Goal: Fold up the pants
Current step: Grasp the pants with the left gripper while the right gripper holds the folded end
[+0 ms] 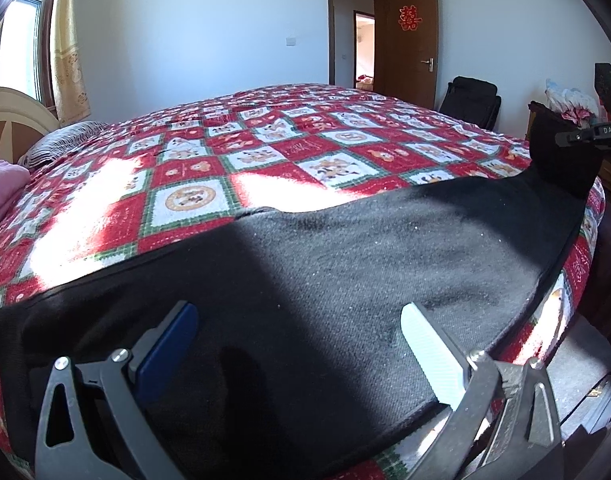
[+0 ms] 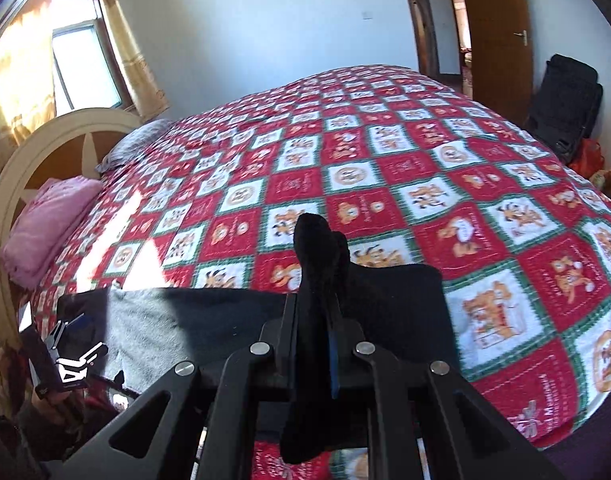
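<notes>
The black pants [image 1: 345,272] lie spread along the near edge of the bed [image 1: 265,152], on its red and white patterned cover, probably because that flat stretch within easy reach gives room to lay one half over the other. Most of the cloth rests flat, half in sun and half in shadow, while one end is lifted clear of the cover at the far right of the left wrist view. That raised end is pinched in the right tongs [image 2: 321,292], whose jaws are closed tight on a bunched tuft of the black fabric sticking up between them; holding the end up like this seems meant to let it be carried over the rest without dragging. The left tongs [image 1: 301,320] stand wide apart, one blue pad and one white pad poised just over the flat part of the pants with nothing gripped between them, likely placed to steady the cloth or to mark where the fold should fall. Whether the pads touch the fabric cannot be told. A pink pillow [image 2: 49,224] sits by the headboard, well apart from the work.
</notes>
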Demonstrator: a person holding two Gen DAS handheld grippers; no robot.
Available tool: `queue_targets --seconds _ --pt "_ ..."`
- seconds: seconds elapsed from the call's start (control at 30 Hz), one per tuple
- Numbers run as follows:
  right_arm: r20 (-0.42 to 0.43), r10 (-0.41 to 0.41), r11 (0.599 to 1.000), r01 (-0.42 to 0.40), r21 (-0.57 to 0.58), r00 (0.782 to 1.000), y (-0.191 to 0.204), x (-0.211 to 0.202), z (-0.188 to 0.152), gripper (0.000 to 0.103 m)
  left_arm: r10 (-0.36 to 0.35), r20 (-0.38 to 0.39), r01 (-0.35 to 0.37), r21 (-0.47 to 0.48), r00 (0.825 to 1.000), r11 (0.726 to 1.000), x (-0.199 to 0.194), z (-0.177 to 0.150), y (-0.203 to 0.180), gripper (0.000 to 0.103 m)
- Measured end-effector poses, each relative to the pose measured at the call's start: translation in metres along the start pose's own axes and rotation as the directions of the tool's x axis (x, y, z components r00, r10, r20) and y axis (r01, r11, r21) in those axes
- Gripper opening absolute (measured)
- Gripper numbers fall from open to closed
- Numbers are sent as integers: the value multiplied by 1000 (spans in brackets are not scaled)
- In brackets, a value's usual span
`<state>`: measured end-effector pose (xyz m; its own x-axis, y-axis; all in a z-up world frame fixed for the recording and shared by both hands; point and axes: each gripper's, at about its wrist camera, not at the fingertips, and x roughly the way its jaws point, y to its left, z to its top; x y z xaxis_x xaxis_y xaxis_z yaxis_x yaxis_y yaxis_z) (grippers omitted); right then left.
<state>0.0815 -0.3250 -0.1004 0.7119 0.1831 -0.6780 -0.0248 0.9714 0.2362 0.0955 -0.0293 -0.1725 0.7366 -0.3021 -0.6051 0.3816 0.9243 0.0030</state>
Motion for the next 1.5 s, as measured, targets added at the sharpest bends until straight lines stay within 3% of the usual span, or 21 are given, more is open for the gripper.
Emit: queue_targets --seconds 0.5,0.77,0.87,0.93,1.03,1.13,1.23,1.4,1.5 --pt "-79 32 992 -41 -117 996 66 51 -16 12 -49 13 49 23 999 999 -7 5 -16 103" --pt "-158 49 984 -75 -162 986 91 95 -28 12 -117 -4 117 12 993 993 -1 11 -28 103" --pt "-207 76 984 -106 -140 975 90 107 -32 21 -166 -8 166 2 986 986 3 20 -35 103" --pt "-232 110 981 -143 -130 966 88 104 -33 36 -193 -10 193 9 981 981 5 27 -43 103" --pt "-206 140 975 -170 -140 969 82 82 -30 49 -250 -17 251 4 968 968 9 42 -56 103" --pt "-166 111 980 -135 -145 980 66 64 -27 49 -313 -27 313 -13 949 950 16 56 -72 103" --pt "-122 32 991 -47 -121 992 41 55 -26 49 -392 -54 391 -34 918 920 28 69 -93 103" --pt "-81 -26 1000 25 -16 996 -1 54 -29 49 -479 -136 473 -78 867 878 54 82 -129 85" --pt "-16 -34 999 34 11 999 -13 45 -28 49 -487 -199 477 -101 850 873 68 81 -145 73"
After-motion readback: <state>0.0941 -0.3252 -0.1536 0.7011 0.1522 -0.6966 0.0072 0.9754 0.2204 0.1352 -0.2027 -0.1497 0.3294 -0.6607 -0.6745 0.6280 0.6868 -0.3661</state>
